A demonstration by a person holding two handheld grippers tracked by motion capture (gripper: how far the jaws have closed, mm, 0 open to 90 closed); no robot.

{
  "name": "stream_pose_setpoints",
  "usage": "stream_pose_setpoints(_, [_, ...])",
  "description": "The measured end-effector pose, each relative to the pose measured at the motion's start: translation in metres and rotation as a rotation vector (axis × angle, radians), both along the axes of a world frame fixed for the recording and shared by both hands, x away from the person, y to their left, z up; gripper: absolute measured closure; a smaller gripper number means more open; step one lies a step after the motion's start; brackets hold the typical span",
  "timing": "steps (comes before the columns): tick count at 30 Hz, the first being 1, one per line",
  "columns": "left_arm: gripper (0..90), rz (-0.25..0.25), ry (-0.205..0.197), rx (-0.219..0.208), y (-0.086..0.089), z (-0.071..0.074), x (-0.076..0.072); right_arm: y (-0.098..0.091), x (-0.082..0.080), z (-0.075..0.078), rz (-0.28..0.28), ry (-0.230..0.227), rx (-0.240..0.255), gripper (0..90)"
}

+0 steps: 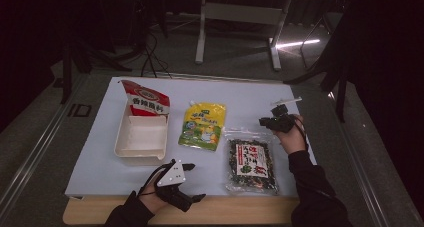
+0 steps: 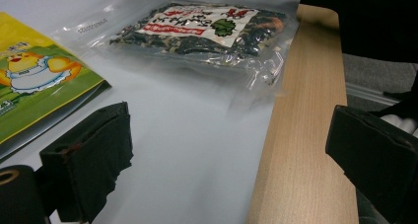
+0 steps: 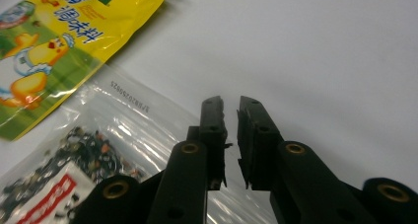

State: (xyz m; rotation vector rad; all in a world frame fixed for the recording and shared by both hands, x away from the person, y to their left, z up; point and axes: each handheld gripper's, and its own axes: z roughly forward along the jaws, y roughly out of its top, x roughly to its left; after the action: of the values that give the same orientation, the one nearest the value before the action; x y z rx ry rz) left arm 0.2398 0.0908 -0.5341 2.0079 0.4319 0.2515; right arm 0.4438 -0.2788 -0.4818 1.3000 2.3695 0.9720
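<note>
On white mat [image 1: 100, 162], tray [image 1: 142, 139], yellow pouch [image 1: 202, 126], seaweed bag [image 1: 251, 164], left claw [image 1: 192, 182] wide, right claw [image 3: 230, 116] nearly closed, empty.

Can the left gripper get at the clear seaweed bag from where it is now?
Probably yes: the left gripper, jaws wide open, faces the seaweed bag across bare white mat, nothing lying between.

White tray [image 1: 142, 141]: open, rectangular, empty inside; left part of the white mat.
Red-and-white packet [image 1: 146, 99]: leans upright at the tray's far end, touching it.
Yellow pouch [image 1: 202, 125]: green lower half, cartoon duck print; lies flat at mat centre, just right of the tray.
Clear bag [image 1: 251, 164]: dark dried contents, white-and-red label; lies flat right of the pouch, near edge close to the mat's front border; sealed top strip is transparent.
</note>
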Motion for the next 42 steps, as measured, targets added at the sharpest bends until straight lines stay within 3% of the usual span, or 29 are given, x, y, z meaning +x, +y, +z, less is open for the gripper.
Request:
stream_pose_setpoints(8, [4.8,-0.003,0.002,0.001,-0.001,-0.001,0.000,-0.024,-0.009,0.005,-0.007,0.008,-0.031,68.8])
stream_pose_setpoints(14, [4.8,-0.003,0.004,0.001,-0.001,-0.001,0.001,-0.036,-0.008,0.001,0.003,0.049,-0.033,57.2])
stream_pose_setpoints(15, [4.8,-0.003,0.007,0.002,-0.001,-0.002,0.001,-0.038,-0.006,-0.005,0.006,0.074,-0.030,52.7])
stream_pose_setpoints(25, [4.8,-0.003,0.012,0.003,-0.001,-0.003,0.002,-0.044,0.007,-0.023,0.007,0.158,0.006,42.6])
stream_pose_setpoints(30, [4.8,-0.001,0.016,0.004,-0.001,-0.004,0.003,-0.046,0.011,-0.032,0.042,0.204,0.010,41.7])
stream_pose_setpoints(35, [4.8,-0.001,0.016,0.003,0.000,-0.004,0.003,-0.044,0.010,-0.036,0.097,0.242,0.048,51.1])
stream_pose_setpoints(38, [4.8,-0.002,0.016,0.003,0.000,-0.004,0.003,-0.041,0.008,-0.033,0.105,0.251,0.040,54.3])
stream_pose_setpoints(40, [4.8,-0.002,0.017,0.005,0.000,-0.004,0.003,-0.038,0.006,-0.028,0.123,0.253,0.060,58.2])
stream_pose_setpoints(42, [4.8,-0.002,0.017,0.005,-0.001,-0.004,0.004,-0.032,0.003,-0.023,0.157,0.250,0.034,60.2])
